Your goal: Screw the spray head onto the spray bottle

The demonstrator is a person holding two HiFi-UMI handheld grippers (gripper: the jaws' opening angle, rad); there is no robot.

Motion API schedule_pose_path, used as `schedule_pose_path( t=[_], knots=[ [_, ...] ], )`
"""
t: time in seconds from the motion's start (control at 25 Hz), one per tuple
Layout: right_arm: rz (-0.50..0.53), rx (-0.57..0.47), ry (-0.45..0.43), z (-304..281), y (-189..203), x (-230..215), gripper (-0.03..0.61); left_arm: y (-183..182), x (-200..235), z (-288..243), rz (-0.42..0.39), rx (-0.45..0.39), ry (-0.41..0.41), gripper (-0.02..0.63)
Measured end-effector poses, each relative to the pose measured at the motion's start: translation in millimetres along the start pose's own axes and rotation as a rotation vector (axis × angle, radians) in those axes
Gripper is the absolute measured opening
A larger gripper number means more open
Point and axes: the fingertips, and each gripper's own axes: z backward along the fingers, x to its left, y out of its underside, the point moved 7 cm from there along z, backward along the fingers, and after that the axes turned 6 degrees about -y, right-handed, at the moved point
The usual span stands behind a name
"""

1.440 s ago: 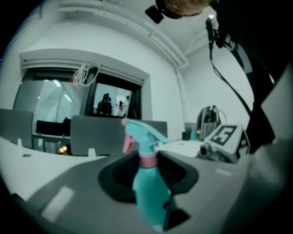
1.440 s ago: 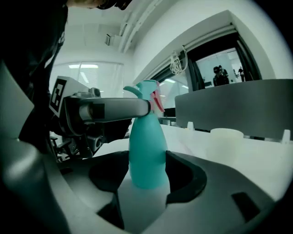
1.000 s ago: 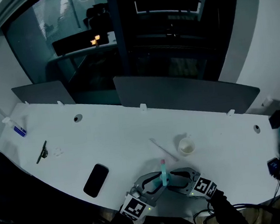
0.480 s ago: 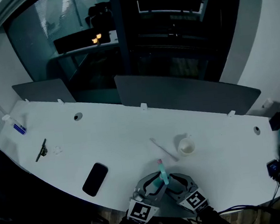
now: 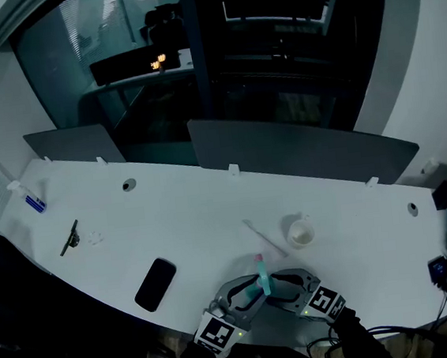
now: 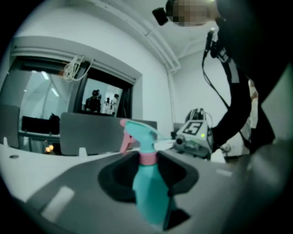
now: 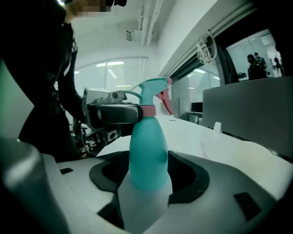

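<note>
At the near edge of the white counter (image 5: 188,218) the two tools meet around an upright teal spray bottle (image 5: 262,283), which is held between them just above the counter edge. The left hand-held gripper (image 5: 250,292) comes in from the left, and its jaws are clamped on the pink collar at the base of the spray head (image 6: 139,132), whose teal nozzle and pink trigger rise above the jaw tips. The right hand-held gripper (image 5: 278,284) comes in from the right, and its jaws are closed on the round teal body of the bottle, lower down than the other tool's grip. The spray head sits on top of the bottle neck; how far it is screwed on cannot be told. A little farther out and to the left a dark phone (image 5: 155,285) lies flat on the counter. Beyond the bottle, to the right, a small white cup (image 5: 299,232) stands near a thin white stick (image 5: 263,239) that lies at a slant just left of it. Far to the left lie a small black tool (image 5: 69,238) and, near the counter's end, a small bottle with a blue label (image 5: 29,200). Grey divider panels (image 5: 300,149) line the back edge, with dark glass behind them.
</note>
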Motion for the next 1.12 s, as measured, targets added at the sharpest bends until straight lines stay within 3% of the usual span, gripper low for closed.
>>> schedule_pose_path(
  t=[0.16,0.28,0.36,0.44,0.6,0.76,0.84,0.96,1.12],
  knots=[
    [-0.160,-0.172,0.329,8.0,-2.4,21.0,0.245,-1.9,-8.0,-2.4,0.009,-0.010,-0.182,0.135],
    [-0.138,-0.153,0.491,-8.2,-8.4,33.7,0.245,-4.2,-13.0,-6.0,0.028,-0.022,-0.288,0.136],
    [-0.125,-0.153,0.561,-14.1,-11.0,35.0,0.245,-4.2,-13.6,-9.6,0.053,-0.035,-0.311,0.137],
    [-0.118,-0.163,0.540,-12.9,-9.8,32.9,0.245,-4.3,-12.2,-9.5,0.075,-0.039,-0.300,0.135],
    [-0.064,-0.154,0.348,-3.1,-2.2,20.2,0.244,-3.8,-8.4,-5.9,0.108,-0.039,-0.203,0.133],
    [0.006,-0.117,0.118,4.1,-6.4,7.3,0.244,5.2,-0.7,2.2,0.031,0.012,-0.016,0.127],
    [0.047,-0.077,0.055,4.9,-8.8,2.6,0.244,4.5,1.5,3.6,0.023,0.012,0.018,0.126],
    [0.063,-0.055,0.059,3.0,-9.0,2.0,0.245,0.7,0.2,3.7,0.045,-0.018,-0.021,0.126],
    [0.002,-0.091,0.151,7.2,-1.9,5.7,0.245,-1.9,-3.5,4.5,0.028,-0.046,-0.102,0.127]
  ],
)
